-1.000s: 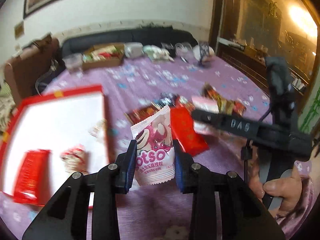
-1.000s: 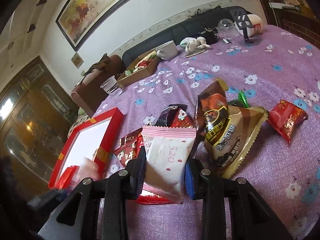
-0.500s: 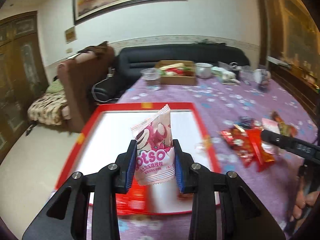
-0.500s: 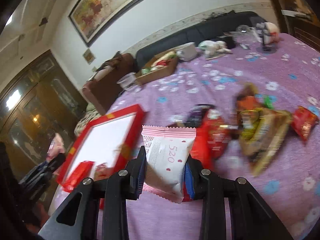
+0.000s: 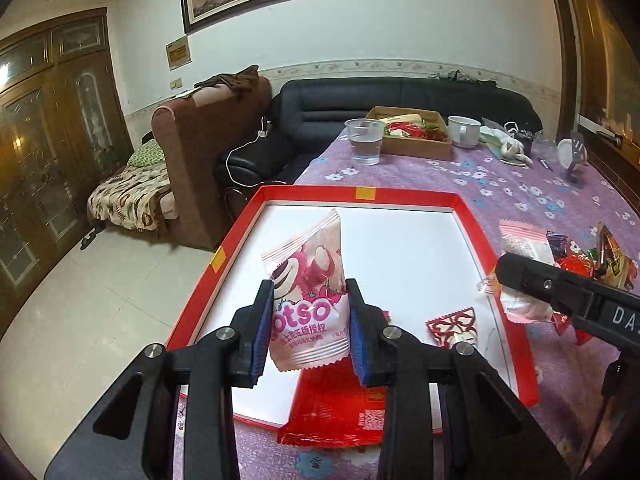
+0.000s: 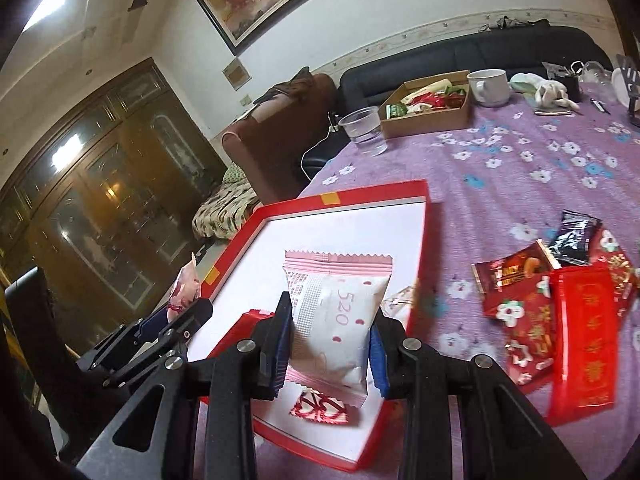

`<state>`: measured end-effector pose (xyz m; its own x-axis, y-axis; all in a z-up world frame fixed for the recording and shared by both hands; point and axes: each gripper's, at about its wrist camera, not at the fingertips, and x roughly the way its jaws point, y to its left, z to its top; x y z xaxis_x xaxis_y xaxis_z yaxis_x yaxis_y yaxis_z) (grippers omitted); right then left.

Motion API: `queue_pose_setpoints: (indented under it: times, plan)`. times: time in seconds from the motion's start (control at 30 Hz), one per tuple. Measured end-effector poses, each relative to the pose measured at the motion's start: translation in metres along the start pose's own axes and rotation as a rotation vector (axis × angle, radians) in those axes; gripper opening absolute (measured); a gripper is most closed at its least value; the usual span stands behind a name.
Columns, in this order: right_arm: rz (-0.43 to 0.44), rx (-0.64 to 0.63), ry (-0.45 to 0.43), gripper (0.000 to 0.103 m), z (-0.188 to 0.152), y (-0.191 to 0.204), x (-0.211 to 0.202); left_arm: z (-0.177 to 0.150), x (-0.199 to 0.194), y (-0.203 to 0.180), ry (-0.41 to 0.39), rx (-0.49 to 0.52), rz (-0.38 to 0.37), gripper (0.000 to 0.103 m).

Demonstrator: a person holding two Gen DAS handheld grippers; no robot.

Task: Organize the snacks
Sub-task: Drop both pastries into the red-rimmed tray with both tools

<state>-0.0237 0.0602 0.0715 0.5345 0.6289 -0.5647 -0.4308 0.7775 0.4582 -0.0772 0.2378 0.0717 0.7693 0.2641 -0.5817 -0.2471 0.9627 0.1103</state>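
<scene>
Both grippers have swung from the loose snack pile (image 6: 560,300) to above the red tray (image 5: 472,216). The left gripper (image 5: 308,320) clamps the pink Lotso packet (image 5: 306,292); the right gripper (image 6: 330,344) clamps the pink 520 packet (image 6: 340,320). Only the left view shows the long red packet (image 5: 336,404) overhanging the tray's near rim.

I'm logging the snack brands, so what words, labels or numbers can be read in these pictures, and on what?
"otso": pink strawberry snack packet clamped in the left gripper; the Chinese lines beneath are too small to read.
"520": white-and-pink pillow packet clamped in the right gripper.
"DA": black arm of the right gripper in the left wrist view, cut off at the edge.
Print on the loose red and brown wrappers is too blurred.
</scene>
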Motion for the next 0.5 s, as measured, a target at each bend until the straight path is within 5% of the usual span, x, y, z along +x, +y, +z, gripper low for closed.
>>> queue_pose_setpoints:
  times: [0.4, 0.43, 0.5]
  plan:
    - [-0.010, 0.005, 0.002, 0.038, -0.001, -0.007, 0.008, -0.002, 0.003, -0.002, 0.015, -0.005, 0.044, 0.036]
    - [-0.011, 0.006, -0.003, 0.039, -0.001, -0.008, 0.006, -0.002, 0.003, -0.001, 0.014, -0.007, 0.063, 0.038]
    - [-0.016, 0.022, -0.014, 0.040, -0.001, -0.015, -0.002, -0.001, 0.002, 0.000, 0.014, -0.011, 0.094, 0.067]
